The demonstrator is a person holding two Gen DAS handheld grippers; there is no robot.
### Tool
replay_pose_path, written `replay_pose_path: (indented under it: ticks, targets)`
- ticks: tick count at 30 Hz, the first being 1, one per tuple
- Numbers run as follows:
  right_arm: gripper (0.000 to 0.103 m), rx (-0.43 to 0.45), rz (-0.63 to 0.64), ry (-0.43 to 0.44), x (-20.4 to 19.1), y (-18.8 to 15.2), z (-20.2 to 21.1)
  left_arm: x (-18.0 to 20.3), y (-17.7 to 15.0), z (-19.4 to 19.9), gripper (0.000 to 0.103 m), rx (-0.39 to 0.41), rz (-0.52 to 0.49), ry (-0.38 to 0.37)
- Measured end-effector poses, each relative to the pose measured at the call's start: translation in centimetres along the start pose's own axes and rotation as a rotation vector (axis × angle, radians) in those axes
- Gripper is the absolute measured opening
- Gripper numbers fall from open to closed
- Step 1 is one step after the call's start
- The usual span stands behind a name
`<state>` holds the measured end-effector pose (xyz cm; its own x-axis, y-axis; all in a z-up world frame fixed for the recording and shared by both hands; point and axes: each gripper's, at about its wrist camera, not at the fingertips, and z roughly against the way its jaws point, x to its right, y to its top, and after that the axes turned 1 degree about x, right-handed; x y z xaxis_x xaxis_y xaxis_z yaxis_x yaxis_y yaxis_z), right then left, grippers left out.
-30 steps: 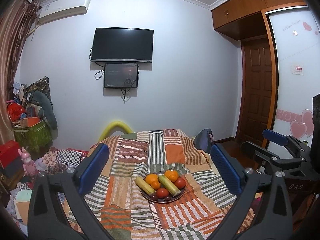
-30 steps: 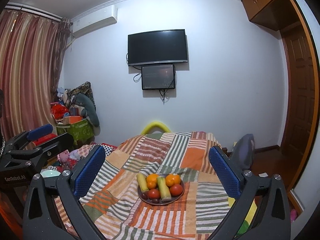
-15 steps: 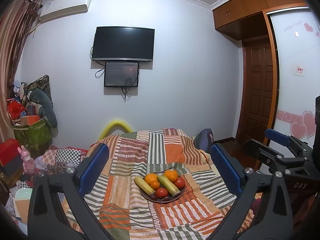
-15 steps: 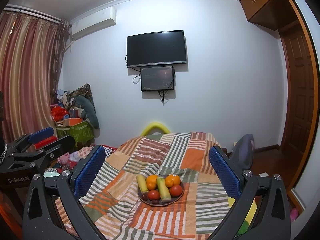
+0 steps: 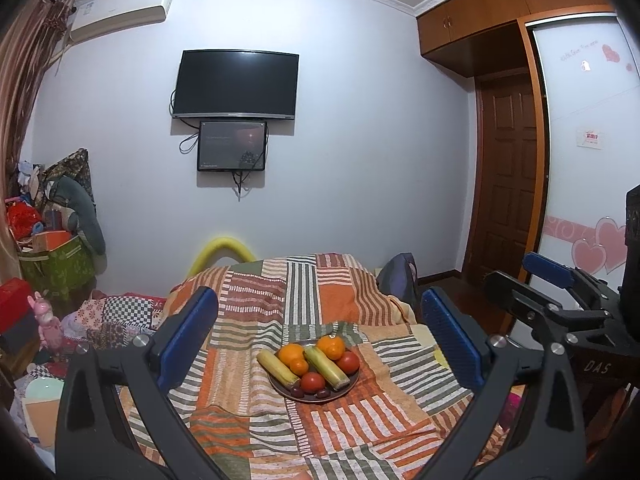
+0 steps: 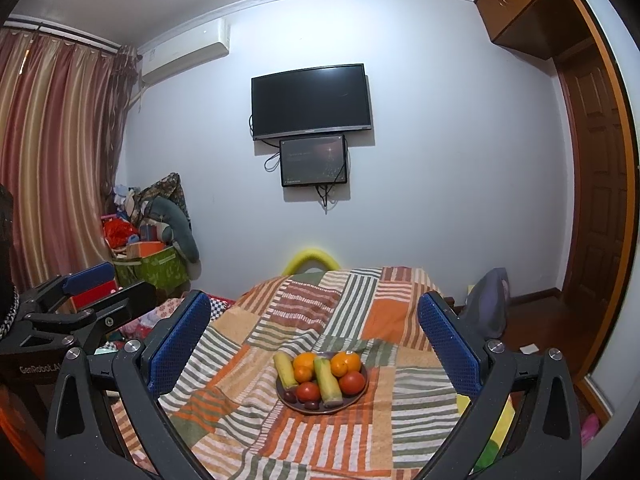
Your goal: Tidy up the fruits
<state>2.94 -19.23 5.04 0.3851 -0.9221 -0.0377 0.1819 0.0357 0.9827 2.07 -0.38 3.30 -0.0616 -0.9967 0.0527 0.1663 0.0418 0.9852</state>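
Fruit plate (image 5: 352, 385) on striped blanket (image 5: 256, 412), perhaps unobstructed.

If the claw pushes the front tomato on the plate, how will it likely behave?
The front tomato looks round and smooth, so it would probably roll rather than slide. It lies against a corn cob and near the plate rim, which may stop it. Its glossy skin suggests that it could slip between the pads and bruise if squeezed hard.

On the plate (image 5: 352, 385), the small dark fruits (image 5: 296, 391) beside the tomato were too small to identify. The oranges (image 6: 305, 363) partly hid the plate's far rim. Picture edges cut off both grippers' handles below the plate.
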Motion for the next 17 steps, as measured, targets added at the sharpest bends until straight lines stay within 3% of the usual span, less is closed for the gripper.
replay_pose_path:
  ticks: [17]
  targets:
    - [0.103,-0.003,0.002,-0.01,-0.38,-0.11,-0.25,-0.03,-0.18,-0.17,0.103,-0.008,0.005,0.001]
